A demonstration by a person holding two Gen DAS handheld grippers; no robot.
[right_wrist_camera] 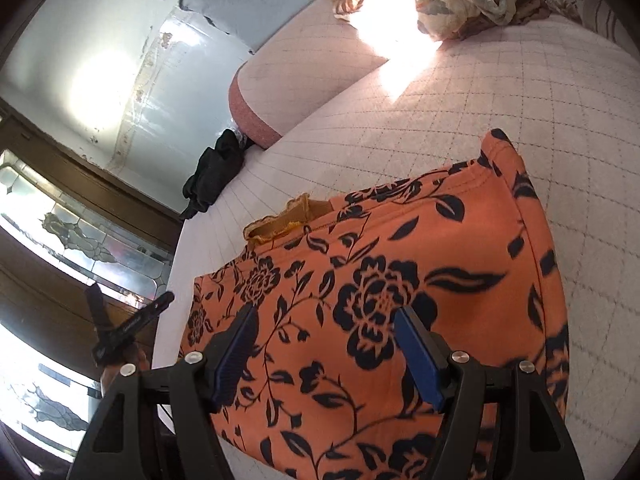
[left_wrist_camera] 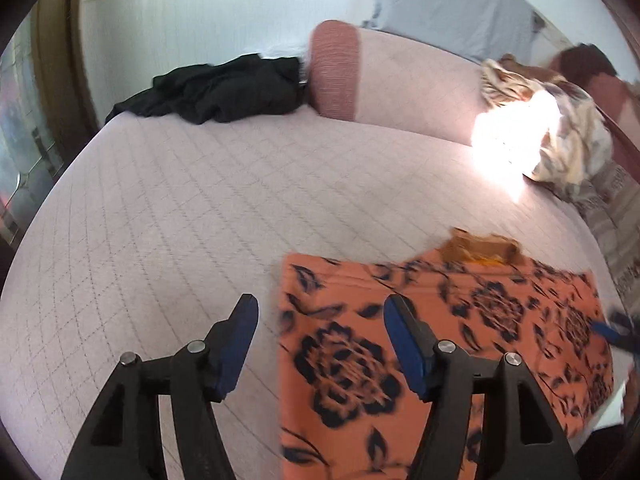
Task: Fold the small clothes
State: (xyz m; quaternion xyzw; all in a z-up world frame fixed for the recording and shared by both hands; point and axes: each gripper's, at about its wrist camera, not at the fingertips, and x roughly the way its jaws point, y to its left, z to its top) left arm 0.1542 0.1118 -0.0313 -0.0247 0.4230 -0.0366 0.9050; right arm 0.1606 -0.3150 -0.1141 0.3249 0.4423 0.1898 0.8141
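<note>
An orange garment with a dark floral print (left_wrist_camera: 440, 344) lies flat on the pale quilted bed (left_wrist_camera: 180, 220), with a mustard-yellow lining or collar (left_wrist_camera: 480, 246) showing at its far edge. My left gripper (left_wrist_camera: 320, 320) is open above the garment's left edge, holding nothing. In the right wrist view the same garment (right_wrist_camera: 380, 300) fills the lower middle, its yellow collar (right_wrist_camera: 280, 224) at the upper left. My right gripper (right_wrist_camera: 326, 330) is open just above the garment, empty. The left gripper (right_wrist_camera: 128, 324) shows at the left, off the bed's edge.
A crumpled black garment (left_wrist_camera: 216, 92) lies at the bed's far left corner, by a pink bolster (left_wrist_camera: 336, 68). A bunched cream floral cloth (left_wrist_camera: 560, 140) lies at the far right in bright sunlight. A grey pillow (left_wrist_camera: 452, 8) leans behind. Wooden door with patterned glass (right_wrist_camera: 80, 236) stands left of the bed.
</note>
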